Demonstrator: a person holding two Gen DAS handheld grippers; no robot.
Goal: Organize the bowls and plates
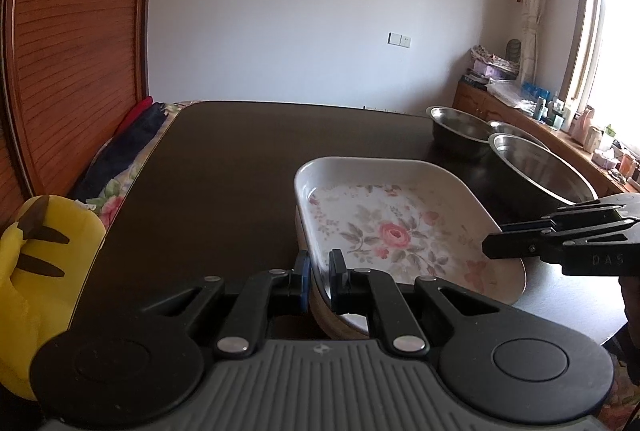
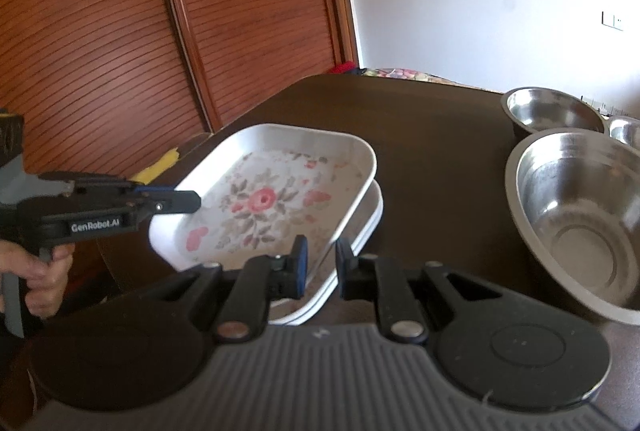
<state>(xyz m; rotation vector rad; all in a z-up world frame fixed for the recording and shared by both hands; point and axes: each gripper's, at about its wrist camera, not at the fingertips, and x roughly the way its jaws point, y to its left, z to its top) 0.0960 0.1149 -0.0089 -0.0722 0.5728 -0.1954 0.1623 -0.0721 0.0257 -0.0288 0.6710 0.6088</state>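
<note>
While the left wrist view looks along the left claw [image 1: 320,269], its pads are clenched on the near rim of the floral plate [image 1: 400,231], which is tilted over a second plate beneath it. Beyond and right of this claw stand steel bowls [image 1: 536,167] on the dark table [image 1: 240,171]; the right claw [image 1: 486,247] reaches in from the right.

From the right wrist view, the right claw [image 2: 320,261] grips the same plate's [image 2: 272,199] near rim. Stacked under it lies the lower plate [image 2: 360,227]. To its right sits a large steel bowl [image 2: 580,227]. On its left, the left claw [image 2: 196,201] pinches the plate's far edge.
</note>
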